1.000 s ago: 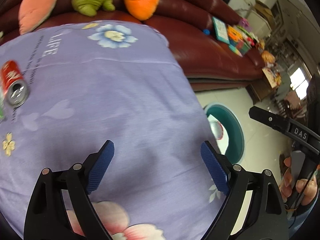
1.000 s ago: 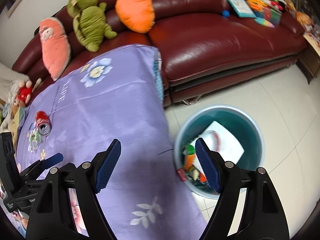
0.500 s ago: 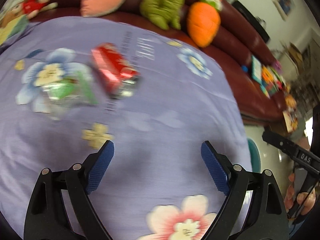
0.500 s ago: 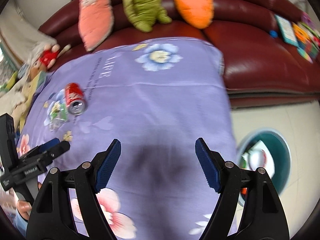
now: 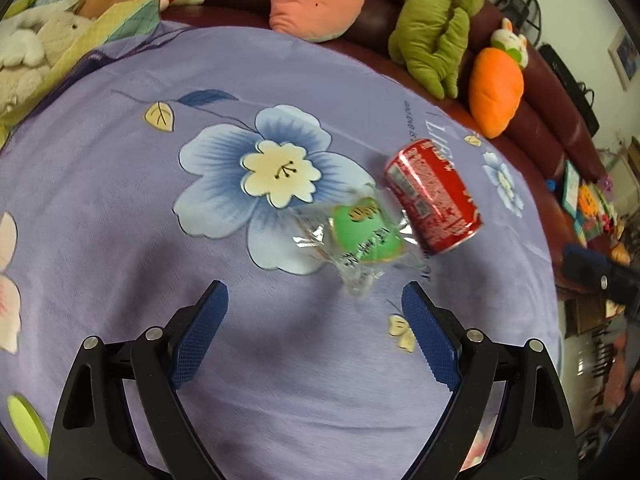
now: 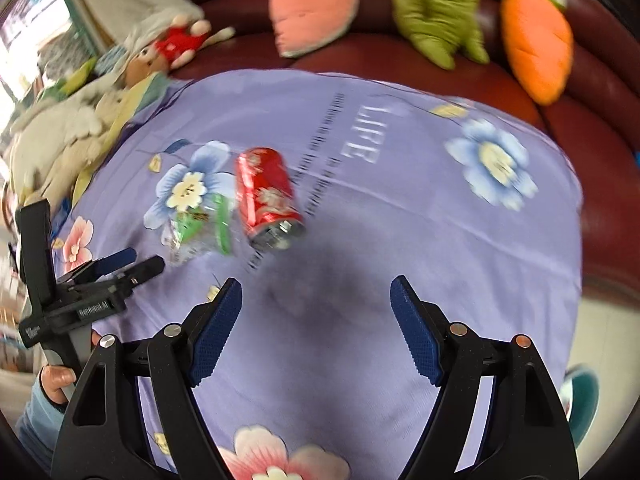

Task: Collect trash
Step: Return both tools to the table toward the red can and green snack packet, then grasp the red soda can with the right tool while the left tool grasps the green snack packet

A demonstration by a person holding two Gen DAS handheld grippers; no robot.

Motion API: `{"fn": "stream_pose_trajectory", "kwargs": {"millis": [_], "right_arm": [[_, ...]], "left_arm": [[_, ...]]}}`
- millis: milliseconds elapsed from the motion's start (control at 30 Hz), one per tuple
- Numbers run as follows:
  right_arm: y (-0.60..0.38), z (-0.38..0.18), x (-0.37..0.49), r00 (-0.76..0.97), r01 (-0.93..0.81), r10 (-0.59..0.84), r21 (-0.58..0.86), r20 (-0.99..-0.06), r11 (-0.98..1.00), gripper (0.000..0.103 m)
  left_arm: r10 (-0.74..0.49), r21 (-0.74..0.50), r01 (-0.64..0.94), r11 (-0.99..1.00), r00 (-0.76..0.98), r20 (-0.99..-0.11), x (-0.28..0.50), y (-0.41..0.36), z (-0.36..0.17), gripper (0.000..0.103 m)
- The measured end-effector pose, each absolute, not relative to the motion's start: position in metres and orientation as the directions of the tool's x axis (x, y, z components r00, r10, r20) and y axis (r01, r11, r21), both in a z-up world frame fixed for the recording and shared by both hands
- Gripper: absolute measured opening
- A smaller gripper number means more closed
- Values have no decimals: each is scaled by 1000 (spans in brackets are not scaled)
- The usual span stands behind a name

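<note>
The left gripper [image 5: 314, 332] is hanging with its blue fingers [image 5: 198, 336] spread wide and empty, tilted down over the purple flowered cloth [image 5: 120, 208] that is covering the bench. Just ahead of the fingertips, nearer the right one, a clear plastic wrapper with a green label [image 5: 360, 240] is lying flat — one wrapper, crumpled, its lower tail pointing back toward the gap. The wide spread probably suits it: thin film has to be pinched from both sides against the soft cloth.

The right gripper [image 6: 316, 326] is likewise gaping and carrying nothing, held lower and farther back. Beyond its left finger one red soda can [image 6: 266, 198] is lying on its side, open end facing the camera, right beside the wrapper and possibly touching its edge. Lying down, it could roll if nudged.

So two pieces of trash are waiting, one for each gripper, neither touched yet. A sliver of the teal bin [image 6: 582, 404] is peeking out at the lower right of the right wrist view, beside the bench. Farther out, three large plush cushions are leaning on the maroon sofa [image 5: 532, 120] — pink, green, orange.
</note>
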State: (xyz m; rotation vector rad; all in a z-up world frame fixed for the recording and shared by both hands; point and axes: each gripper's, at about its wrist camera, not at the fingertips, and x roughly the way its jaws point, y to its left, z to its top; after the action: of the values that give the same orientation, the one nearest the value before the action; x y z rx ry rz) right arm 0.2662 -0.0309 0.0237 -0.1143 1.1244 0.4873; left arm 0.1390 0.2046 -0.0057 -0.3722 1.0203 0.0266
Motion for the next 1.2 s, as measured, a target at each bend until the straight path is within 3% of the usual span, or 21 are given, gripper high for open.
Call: {"fn": "stream_pose_trajectory", "kwargs": {"millis": [267, 433, 633, 700, 800, 1200], "right_arm": [[24, -2, 310, 243, -489, 356, 203, -902, 848, 72], [42, -16, 330, 198, -508, 385, 242, -901, 827, 64], [60, -41, 348, 148, -513, 370, 249, -917, 822, 62], [62, -50, 349, 124, -517, 358, 247, -926, 820, 52], [56, -49, 345, 130, -526, 355, 239, -926, 816, 45], [-22, -39, 314, 158, -402, 368, 281, -916, 872, 45]], "left_arm": [[-181, -258, -78, 963, 526, -831, 155, 202, -8, 89], [-221, -239, 31, 971, 512, -830, 163, 200, -8, 89], [-306, -263, 157, 952, 459, -834, 178, 201, -12, 89], [-288, -232, 175, 957, 446, -847, 182, 200, -15, 89], [-283, -214, 204, 955, 427, -859, 191, 195, -18, 89], [-264, -125, 363, 923, 364, -893, 223, 154, -34, 88]]}}
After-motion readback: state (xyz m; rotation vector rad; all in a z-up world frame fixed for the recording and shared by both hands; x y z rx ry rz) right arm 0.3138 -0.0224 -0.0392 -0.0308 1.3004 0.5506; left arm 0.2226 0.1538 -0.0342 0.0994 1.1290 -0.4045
